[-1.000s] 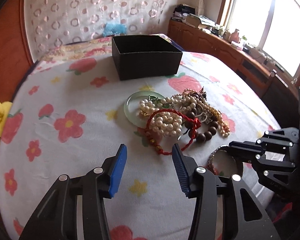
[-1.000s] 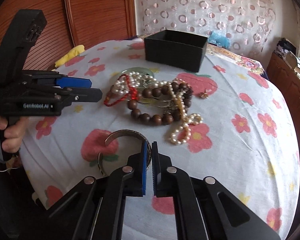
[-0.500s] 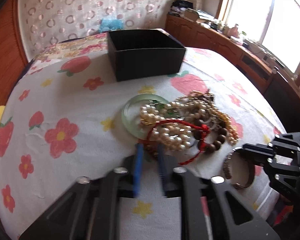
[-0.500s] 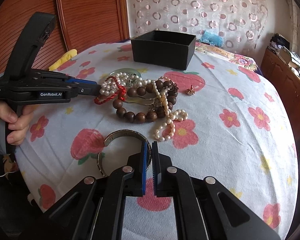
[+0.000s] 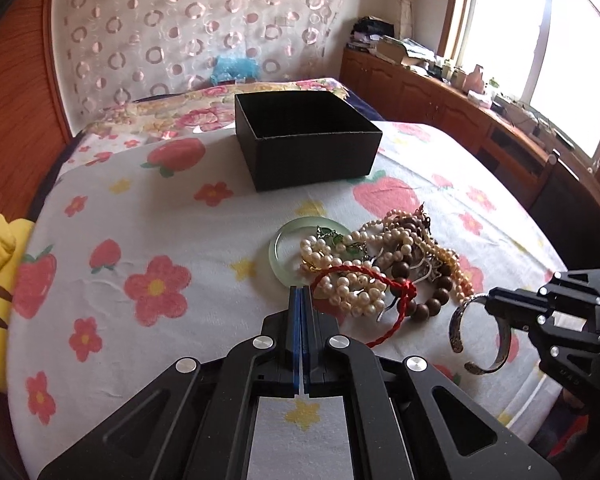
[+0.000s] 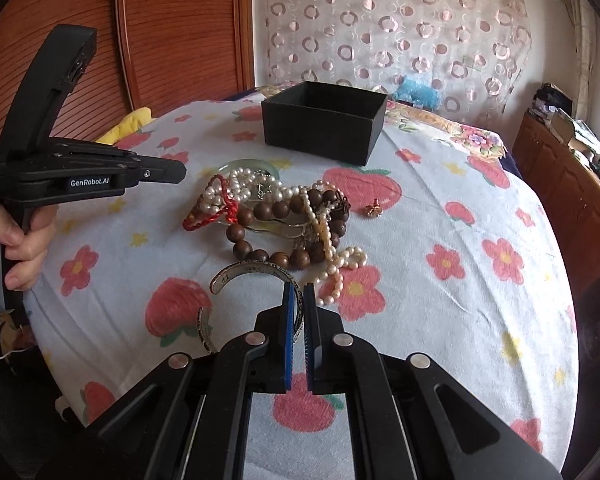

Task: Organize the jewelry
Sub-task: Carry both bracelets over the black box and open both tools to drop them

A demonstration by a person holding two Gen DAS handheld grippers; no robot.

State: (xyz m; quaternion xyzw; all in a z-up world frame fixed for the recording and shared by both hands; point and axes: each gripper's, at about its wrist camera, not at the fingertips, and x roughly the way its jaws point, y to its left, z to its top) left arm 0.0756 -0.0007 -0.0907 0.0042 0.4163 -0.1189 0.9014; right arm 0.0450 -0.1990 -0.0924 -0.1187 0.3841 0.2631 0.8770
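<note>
While a tangle of jewelry (image 5: 384, 264) lies mid-cloth on a floral cloth (image 5: 140, 240) covering the worktop, two hand-held grippers point down at it. In the left wrist view, the left gripper (image 5: 301, 292) is fully closed, its blue pads pressed together with nothing between them, tips just beside the red cord (image 5: 364, 270) at the pile's near edge. The pile holds pearl strands (image 5: 354, 294), brown wooden beads (image 6: 260, 212) and a pale green bangle (image 5: 280, 252) at its 9 o'clock side. A black open box (image 5: 308, 148) stands at 12 o'clock from the pile, apart from it. In the right wrist view, the right gripper (image 6: 299, 294) is clamped on a silver cuff (image 6: 256, 270), the band caught between its blue pads; the cuff sits at 6 o'clock from the pile in that view, its open ends toward 9 o'clock. A small gold charm (image 6: 374, 208) lies alone at 3 o'clock of the pile. A hand (image 6: 16, 236) grips the left gripper's handle at the left edge.
</note>
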